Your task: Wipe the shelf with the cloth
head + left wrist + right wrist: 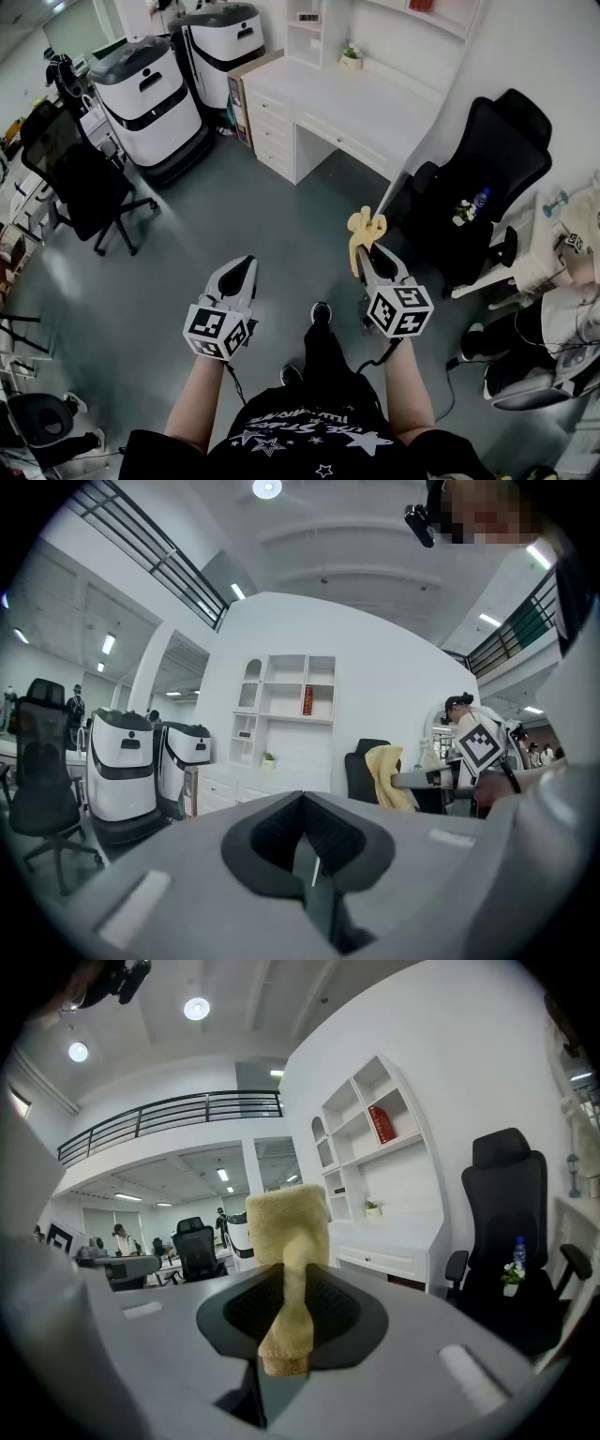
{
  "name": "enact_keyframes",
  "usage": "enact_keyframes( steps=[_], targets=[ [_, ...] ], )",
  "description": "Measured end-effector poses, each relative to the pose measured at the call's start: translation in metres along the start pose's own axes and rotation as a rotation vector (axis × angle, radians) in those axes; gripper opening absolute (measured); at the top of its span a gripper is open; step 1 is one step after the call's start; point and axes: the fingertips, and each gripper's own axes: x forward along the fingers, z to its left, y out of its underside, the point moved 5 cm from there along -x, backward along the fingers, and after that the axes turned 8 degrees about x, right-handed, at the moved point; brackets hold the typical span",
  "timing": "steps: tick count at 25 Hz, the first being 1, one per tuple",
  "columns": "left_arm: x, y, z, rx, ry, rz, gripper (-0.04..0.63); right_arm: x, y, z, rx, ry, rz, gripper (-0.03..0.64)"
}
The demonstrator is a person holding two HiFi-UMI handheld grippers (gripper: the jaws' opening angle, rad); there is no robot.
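Observation:
My right gripper (368, 251) is shut on a yellow cloth (364, 230), which sticks up past its jaws; in the right gripper view the cloth (286, 1251) stands folded between the closed jaws. My left gripper (240, 272) is shut with nothing in it, held beside the right one above the grey floor. The white shelf unit (367, 1147) rises over a white desk (361, 103) ahead, with a red book (381, 1123) on an upper shelf. The left gripper view shows the same shelf (286, 705) far off and the cloth (389, 775) at right.
A black office chair (487, 178) stands right of the desk, with a small bottle and flowers (469, 208) on it. Two white-and-black machines (150, 98) stand at the left, another black chair (89, 192) beside them. A seated person (553, 328) is at far right.

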Motion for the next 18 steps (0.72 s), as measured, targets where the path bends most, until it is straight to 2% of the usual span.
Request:
enact_keyframes(
  steps=[4, 10, 14, 18],
  targets=[
    [0.006, -0.009, 0.012, 0.001, -0.014, -0.021, 0.000, 0.011, -0.007, 0.000, 0.004, 0.000, -0.006, 0.100],
    [0.020, 0.013, 0.021, -0.037, -0.010, 0.032, 0.000, 0.029, -0.005, -0.010, 0.020, 0.013, 0.009, 0.100],
    [0.054, 0.001, 0.038, -0.031, -0.006, 0.013, 0.000, 0.053, -0.022, -0.028, 0.037, 0.025, 0.002, 0.100],
    [0.111, -0.015, 0.060, -0.008, 0.012, 0.001, 0.000, 0.094, -0.056, -0.053, -0.006, 0.026, -0.034, 0.100]
  ],
)
